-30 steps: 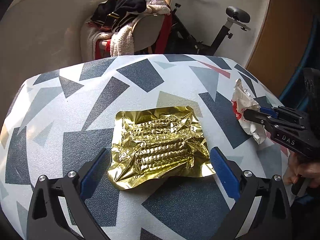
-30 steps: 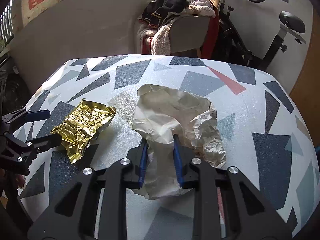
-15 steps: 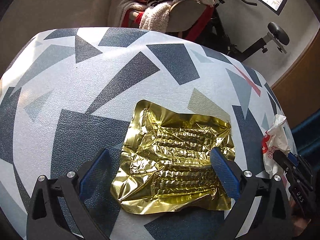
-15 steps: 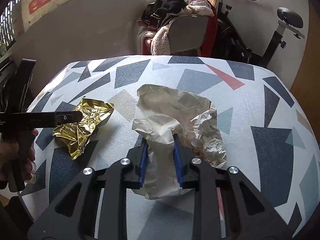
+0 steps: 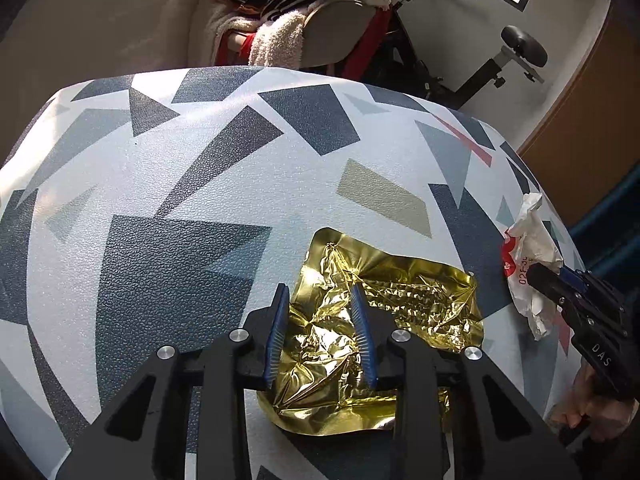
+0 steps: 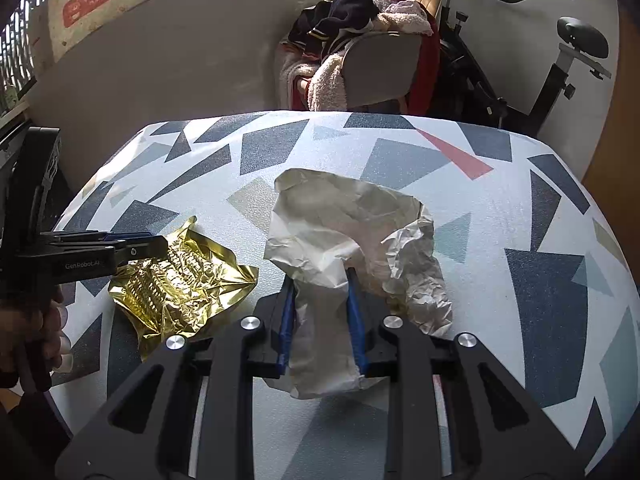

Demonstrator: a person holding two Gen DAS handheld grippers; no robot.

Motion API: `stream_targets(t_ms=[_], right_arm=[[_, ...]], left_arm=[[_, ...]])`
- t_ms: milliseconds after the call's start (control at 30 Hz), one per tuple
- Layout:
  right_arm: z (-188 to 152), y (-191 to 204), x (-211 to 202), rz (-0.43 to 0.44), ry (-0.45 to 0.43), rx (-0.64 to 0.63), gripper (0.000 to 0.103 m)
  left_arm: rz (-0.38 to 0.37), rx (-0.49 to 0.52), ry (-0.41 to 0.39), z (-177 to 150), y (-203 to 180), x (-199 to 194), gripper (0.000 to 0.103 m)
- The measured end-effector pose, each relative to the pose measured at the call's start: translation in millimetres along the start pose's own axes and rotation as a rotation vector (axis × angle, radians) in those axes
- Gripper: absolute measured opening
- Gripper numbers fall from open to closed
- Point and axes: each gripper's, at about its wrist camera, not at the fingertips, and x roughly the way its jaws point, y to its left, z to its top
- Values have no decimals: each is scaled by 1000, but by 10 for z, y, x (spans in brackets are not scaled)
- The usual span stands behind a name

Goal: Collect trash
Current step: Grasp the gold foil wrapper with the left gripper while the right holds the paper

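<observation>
A crinkled gold foil wrapper lies on the patterned table. My left gripper is shut on its left part, the foil bunched between the blue pads. The wrapper also shows in the right wrist view, with the left gripper at its left edge. My right gripper is shut on a crumpled white paper bag that rests on the table. In the left wrist view that bag sits at the right table edge, held by the right gripper.
Beyond the table's far edge stands a chair piled with clothes and an exercise bike. A beige wall runs behind. The table has bare patterned surface at the back and right.
My left gripper's jaws have closed from wide open onto the gold wrapper, bunching its left part. The left gripper has also shifted left. The right gripper has kept its hold on the paper bag.
</observation>
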Motion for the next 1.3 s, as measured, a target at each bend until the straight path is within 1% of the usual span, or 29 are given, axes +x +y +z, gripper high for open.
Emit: stream_targets(t_ms=[33,67,100,167,267,567,600,667,700,733,900,1000,1100,1167,1300], right_arm=[[-1,4,-25,1,-2,2,27],[4,12,-49,2,-3,3,27],[4,19,-78,1,-5,3,27],[5,38,-153,-2,-10,2,27],[4,71,-273,-5,-19,0,27],[-78,189,-566,6,-33,-11,27],[-91,198,-586,9,-34,-12,27],[-123,215,-619,12,-33,-11,27],[-139,222,-629,13,-32,-11,27],[-153,225,-636,14,-30,-11,27],[-236,231,-643,19,-20,-9,27],[-278,201,-633,23,-13,5,27],[-316,163,-624,28,-10,18,27],[-344,148,-624,33,-12,24,27],[-381,124,-600,46,-11,37,27]], left_arm=[[-4,12,-3,-23,-25,-32,20],[1,22,-2,-34,-44,-60,2],[1,27,-7,-45,-57,-93,0],[-11,35,-12,-66,-71,-158,0],[-5,47,-17,-113,-86,-231,0],[25,12,-9,-240,-24,-397,0],[18,-2,-5,-256,-4,-421,2],[7,-33,1,-282,30,-471,18],[5,-51,-2,-301,45,-505,36],[-4,-73,-6,-319,64,-544,43],[-47,-162,12,-392,128,-657,47],[-61,-228,23,-450,166,-703,54],[-101,-328,41,-527,221,-738,58],[-135,-400,50,-580,253,-754,59],[-176,-513,58,-674,265,-761,59]])
